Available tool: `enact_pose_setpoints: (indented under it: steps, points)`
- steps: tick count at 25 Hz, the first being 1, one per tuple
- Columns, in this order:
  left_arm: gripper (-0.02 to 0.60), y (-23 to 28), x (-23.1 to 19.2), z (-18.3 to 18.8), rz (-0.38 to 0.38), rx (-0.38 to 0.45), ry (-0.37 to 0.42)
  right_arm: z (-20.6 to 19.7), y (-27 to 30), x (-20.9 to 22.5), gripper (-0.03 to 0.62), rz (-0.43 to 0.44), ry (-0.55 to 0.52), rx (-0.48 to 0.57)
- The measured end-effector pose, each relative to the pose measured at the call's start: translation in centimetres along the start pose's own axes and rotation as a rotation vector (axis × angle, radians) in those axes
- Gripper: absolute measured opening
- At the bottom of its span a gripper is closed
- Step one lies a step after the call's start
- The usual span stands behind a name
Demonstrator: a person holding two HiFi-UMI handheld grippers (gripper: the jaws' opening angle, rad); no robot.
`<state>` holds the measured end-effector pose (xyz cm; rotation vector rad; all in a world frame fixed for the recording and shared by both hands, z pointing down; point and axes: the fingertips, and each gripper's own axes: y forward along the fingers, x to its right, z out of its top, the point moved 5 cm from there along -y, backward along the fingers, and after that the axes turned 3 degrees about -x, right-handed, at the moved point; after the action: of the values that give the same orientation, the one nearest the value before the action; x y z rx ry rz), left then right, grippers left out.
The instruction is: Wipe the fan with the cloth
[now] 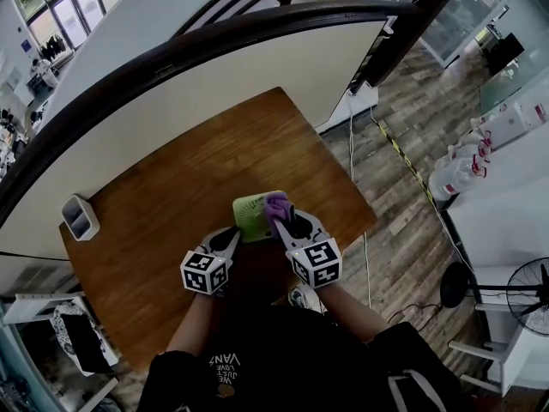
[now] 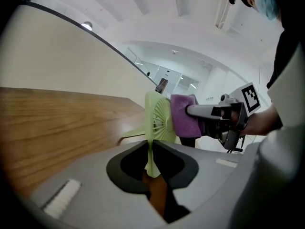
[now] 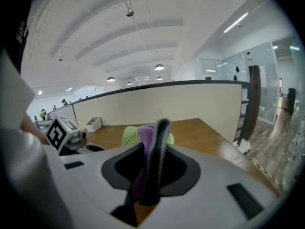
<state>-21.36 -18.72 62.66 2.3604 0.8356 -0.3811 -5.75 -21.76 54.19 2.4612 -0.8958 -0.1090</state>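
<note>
**A:** Checking the fan (image 1: pixel 250 215): pale green plastic, round ribbed grille, thin flat frame. Up on edge over the near side of the woodgrain bench (image 1: pixel 171 187).

**B:** Yep. Left gripper (image 2: pixel 151 159) tilted a bit downward, fingers pinching the frame's thin lower edge. Right gripper (image 3: pixel 145 168) just beside it, fingers clamped on a soft purple cloth (image 1: pixel 276 204), fabric bunched against the grille.

**A:** Surroundings?

**B:** Boxy white bin (image 1: pixel 80 217) at the bench's left corner, well apart. Curved cream partition (image 1: pixel 214 75) behind.
</note>
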Motion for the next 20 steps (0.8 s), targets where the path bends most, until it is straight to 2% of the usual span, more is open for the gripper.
enact_pose_setpoints:
  steps: [5, 13, 15, 20]
  points:
    - [0.043, 0.0, -0.1, -0.1, 0.008, 0.000, -0.009, -0.5, -0.8, 2.1, 0.094, -0.069, 0.040, 0.013]
    - [0.040, -0.2, -0.1, -0.1, 0.034, -0.015, 0.009, -1.1, -1.6, 3.0, 0.094, -0.147, 0.076, 0.000]
    - [0.040, -0.5, 0.0, 0.0, 0.041, -0.007, 0.009, -0.9, -1.8, 2.0, 0.094, -0.119, 0.055, 0.006]
    - [0.040, -1.8, 0.1, 0.7, 0.063, 0.028, 0.010, -1.3, -0.5, -2.8, 0.094, 0.029, -0.002, -0.003]
